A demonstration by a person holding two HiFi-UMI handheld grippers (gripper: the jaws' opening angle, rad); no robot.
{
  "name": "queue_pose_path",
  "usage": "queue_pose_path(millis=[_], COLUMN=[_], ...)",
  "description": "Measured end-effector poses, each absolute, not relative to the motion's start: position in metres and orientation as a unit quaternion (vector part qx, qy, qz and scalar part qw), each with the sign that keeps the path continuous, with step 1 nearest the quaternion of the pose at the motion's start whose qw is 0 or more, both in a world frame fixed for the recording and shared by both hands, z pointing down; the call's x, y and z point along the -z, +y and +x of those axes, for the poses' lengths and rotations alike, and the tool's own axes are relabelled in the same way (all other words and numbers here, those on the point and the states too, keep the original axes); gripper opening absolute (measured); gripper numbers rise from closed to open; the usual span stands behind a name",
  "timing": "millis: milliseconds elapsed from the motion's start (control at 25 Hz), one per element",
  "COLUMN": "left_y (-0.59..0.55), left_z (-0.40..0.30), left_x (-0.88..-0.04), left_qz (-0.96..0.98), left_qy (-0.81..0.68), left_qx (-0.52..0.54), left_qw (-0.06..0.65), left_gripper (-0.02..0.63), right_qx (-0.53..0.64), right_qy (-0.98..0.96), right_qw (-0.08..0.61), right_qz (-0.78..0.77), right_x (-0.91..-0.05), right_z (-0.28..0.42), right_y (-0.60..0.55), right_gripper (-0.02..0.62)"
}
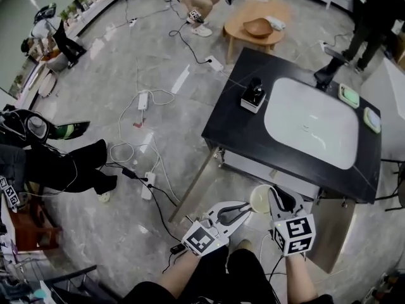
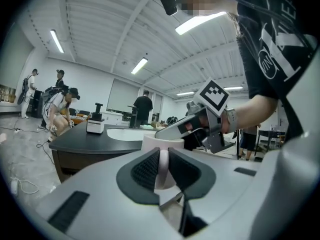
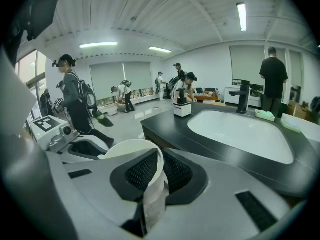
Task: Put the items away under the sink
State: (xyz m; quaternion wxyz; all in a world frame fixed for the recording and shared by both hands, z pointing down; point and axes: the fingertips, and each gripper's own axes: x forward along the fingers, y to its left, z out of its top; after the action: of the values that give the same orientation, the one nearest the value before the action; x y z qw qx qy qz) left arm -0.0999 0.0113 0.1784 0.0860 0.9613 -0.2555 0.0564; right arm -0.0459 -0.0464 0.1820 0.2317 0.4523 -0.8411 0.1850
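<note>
1. A grey stone floor fills most of the head view, with white cables and power strips strewn over it.
2. A black vanity top stands on thin legs, and a white basin is sunk into it.
3. A black faucet rises at the basin's far rim. A small black-and-white dispenser sits on the counter just beside the basin's left end.
4. The left gripper and the right gripper meet just in front of the vanity's near edge, over the person's knees.
5. A white cup hangs between them, off the floor and clear of the counter.
6. The right gripper's pads are closed on the cup's thin wall, one pad inside the rim and one outside.
7. The left gripper's pads pinch a narrow white part of the cup just under its rim.
</note>
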Motion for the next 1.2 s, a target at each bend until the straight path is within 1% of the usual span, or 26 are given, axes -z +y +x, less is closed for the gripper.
queue_pose_path(millis=[400,560,880,1040,1200], left_y=[0.039,0.044,0.026,0.001,-0.024], left_z=[-0.050,-0.035,-0.027,-0.031,-0.032], left_x=[-0.244,-0.278,-0.336,-0.384,-0.449], left_qz=[0.964,0.962,0.969,0.971,0.966], left_qy=[-0.245,-0.249,-0.218,-0.225,-0.245], left_qx=[-0.055,-0.048,-0.063,-0.046,-0.021], left_qw=[0.083,0.106,0.094,0.067,0.080], left_gripper=[0.057,0.057,0.057,0.057,0.057], right_qx=[-0.206,-0.208,-0.203,-0.197,-0.165], right_qy=[-0.828,-0.823,-0.815,-0.820,-0.841], right_qw=[0.247,0.251,0.247,0.231,0.224], right_qz=[0.458,0.466,0.484,0.485,0.465], right_x=[-0.257,-0.291,-0.350,-0.403,-0.466], right_z=[0.005,0.021,0.031,0.026,0.022], right_y=[-0.015,-0.010,-0.025,-0.049,-0.078], right_gripper=[0.054,0.054,0.054,0.054,0.054])
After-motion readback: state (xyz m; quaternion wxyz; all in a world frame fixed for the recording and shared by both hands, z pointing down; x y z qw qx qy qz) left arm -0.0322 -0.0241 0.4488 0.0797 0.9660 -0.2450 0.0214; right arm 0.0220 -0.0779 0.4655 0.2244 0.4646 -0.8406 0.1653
